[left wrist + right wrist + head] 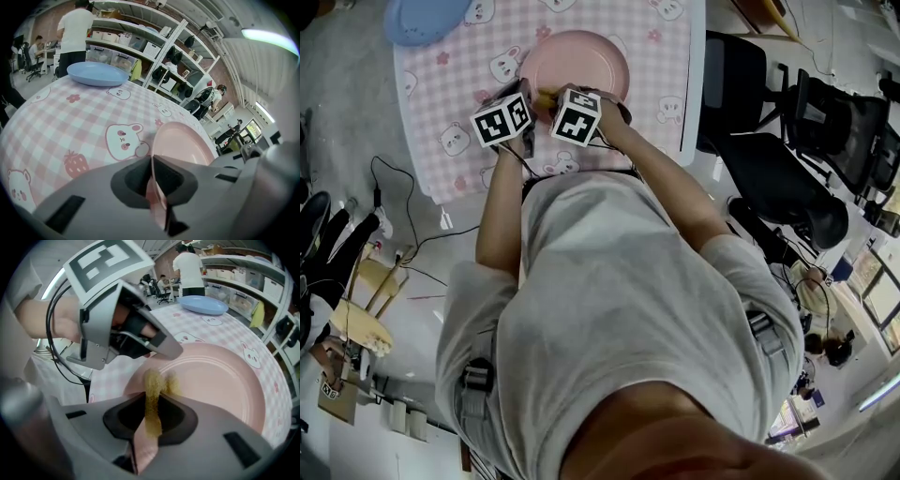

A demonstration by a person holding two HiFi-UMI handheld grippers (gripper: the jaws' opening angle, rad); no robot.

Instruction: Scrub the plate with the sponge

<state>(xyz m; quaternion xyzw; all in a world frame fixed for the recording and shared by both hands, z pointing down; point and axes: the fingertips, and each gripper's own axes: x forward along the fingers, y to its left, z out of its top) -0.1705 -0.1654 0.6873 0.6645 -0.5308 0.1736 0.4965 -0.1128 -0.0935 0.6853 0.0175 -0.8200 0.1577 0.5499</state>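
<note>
The left gripper clamps the pink plate by its rim on the bunny-print tablecloth. The right gripper pinches a yellow sponge against its near edge. Scrubbing seems barely begun.

Your pink checked tablecloth with bunny prints carries a blue plate at its far corner; black office chairs stand to your right, storage shelves beyond.

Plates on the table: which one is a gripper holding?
The pink plate; the left gripper has its jaws shut on its rim. The blue plate lies apart, untouched.
</note>
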